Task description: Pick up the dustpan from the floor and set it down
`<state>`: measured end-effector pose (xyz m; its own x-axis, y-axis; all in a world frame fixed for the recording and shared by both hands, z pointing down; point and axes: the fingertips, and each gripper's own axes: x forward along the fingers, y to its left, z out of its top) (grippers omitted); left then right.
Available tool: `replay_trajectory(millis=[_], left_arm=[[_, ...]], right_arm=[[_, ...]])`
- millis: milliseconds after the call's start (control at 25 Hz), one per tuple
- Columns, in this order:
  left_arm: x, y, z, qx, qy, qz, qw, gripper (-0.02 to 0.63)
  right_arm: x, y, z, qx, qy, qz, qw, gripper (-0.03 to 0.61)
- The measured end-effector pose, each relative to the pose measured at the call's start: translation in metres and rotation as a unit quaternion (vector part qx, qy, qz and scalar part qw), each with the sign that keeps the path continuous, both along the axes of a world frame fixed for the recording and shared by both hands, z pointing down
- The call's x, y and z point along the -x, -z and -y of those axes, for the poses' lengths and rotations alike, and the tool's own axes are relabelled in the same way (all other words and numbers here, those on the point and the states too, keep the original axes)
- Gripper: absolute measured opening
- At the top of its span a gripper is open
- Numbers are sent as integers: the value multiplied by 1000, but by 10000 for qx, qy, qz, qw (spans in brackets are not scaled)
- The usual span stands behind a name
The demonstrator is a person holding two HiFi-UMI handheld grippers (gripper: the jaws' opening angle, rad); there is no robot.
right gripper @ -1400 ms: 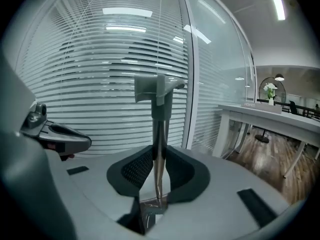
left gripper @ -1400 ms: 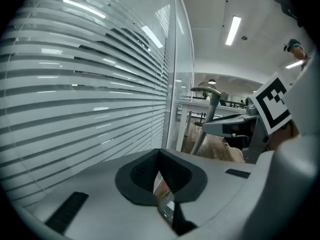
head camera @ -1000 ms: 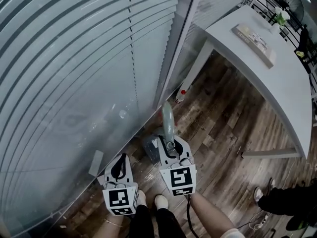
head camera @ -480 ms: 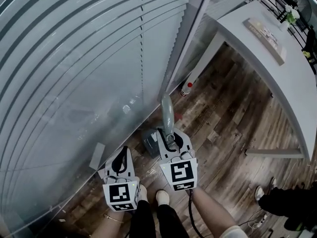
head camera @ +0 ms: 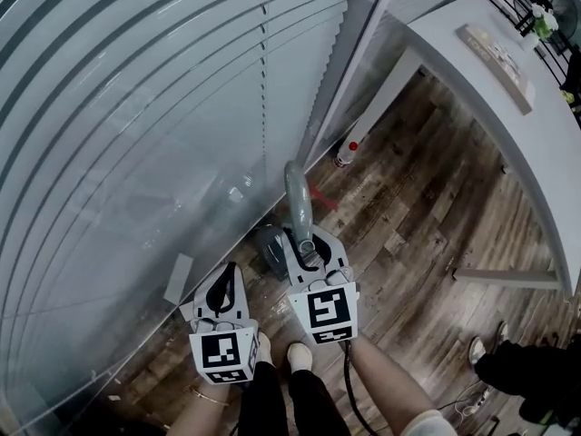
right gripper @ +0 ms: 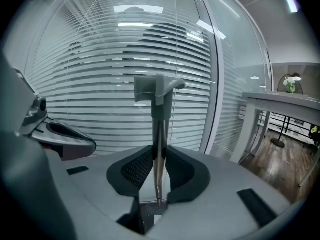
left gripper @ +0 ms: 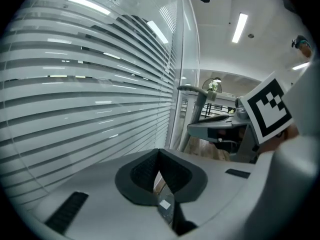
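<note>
The dustpan has a dark grey pan (head camera: 270,248) low by the wooden floor at the foot of the glass wall, a thin metal pole (right gripper: 159,149) and a grey grip on top (head camera: 297,193). My right gripper (head camera: 304,243) is shut on the pole, which rises upright between its pads (right gripper: 142,169) in the right gripper view, with the grip (right gripper: 157,90) above. My left gripper (head camera: 226,287) hangs just left of it, apart from the dustpan. Its pads (left gripper: 145,171) meet with nothing between them.
A glass wall with slatted blinds (head camera: 136,107) fills the left. A white table (head camera: 508,116) stands at the right, its leg (head camera: 377,107) near a red-capped can (head camera: 346,155). A flat grey piece (head camera: 178,278) lies by the wall. My shoes (head camera: 297,356) are below; another person's shoe (head camera: 478,352) is lower right.
My right gripper has sunk a little with the dustpan, and the grip now leans slightly left towards the blinds. The left gripper has stayed put.
</note>
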<state>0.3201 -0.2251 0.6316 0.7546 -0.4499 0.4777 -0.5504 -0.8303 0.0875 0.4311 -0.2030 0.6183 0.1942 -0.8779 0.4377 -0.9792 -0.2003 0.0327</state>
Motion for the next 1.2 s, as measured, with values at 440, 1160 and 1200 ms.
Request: replay_trajectory(millis=[440, 1160, 1200], left_arm=[[-1, -9, 1, 68, -13, 11, 10000, 18], [3, -12, 10, 78, -3, 2, 10000, 18], [3, -12, 10, 76, -2, -2, 10000, 18]], right_arm=[[-5, -8, 9, 6, -3, 75, 10000, 94], [-16, -6, 23, -70, -163, 86, 9998, 95], [-16, -7, 22, -62, -155, 83, 9998, 95]])
